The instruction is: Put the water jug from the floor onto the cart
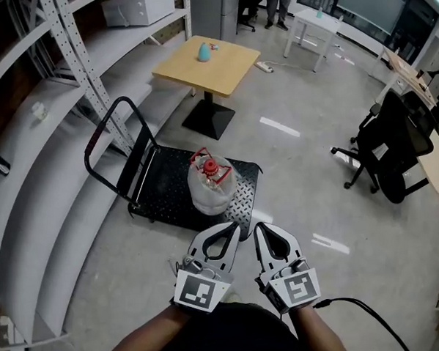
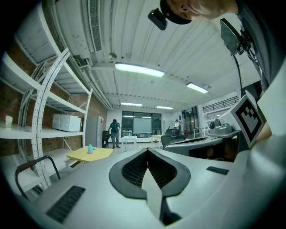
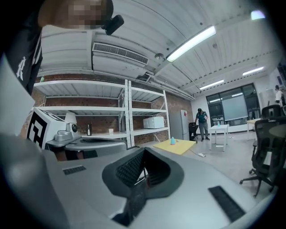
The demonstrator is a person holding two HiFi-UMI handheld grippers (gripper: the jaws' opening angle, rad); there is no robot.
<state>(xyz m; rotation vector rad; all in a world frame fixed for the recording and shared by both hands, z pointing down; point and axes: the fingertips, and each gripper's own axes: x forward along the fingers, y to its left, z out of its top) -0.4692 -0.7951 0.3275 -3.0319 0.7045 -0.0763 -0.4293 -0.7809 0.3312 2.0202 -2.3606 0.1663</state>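
Observation:
The clear water jug (image 1: 211, 185) with a red cap stands upright on the black deck of the flat cart (image 1: 165, 192), near its front right part. Both grippers are held close to my body, short of the cart's near edge and apart from the jug. In the head view the left gripper (image 1: 229, 230) is shut with nothing in it, and the right gripper (image 1: 260, 228) beside it is shut and empty too. The left gripper view shows its jaws (image 2: 147, 151) meeting at a point, aimed level across the room. The right gripper's jaws (image 3: 144, 151) also meet. The jug is hidden in both gripper views.
The cart's black push handle (image 1: 104, 137) rises at its left end, beside white metal shelving (image 1: 74, 61). A yellow table (image 1: 206, 65) on a black foot stands beyond the cart. A black office chair (image 1: 391, 151) is at the right. People stand far across the room.

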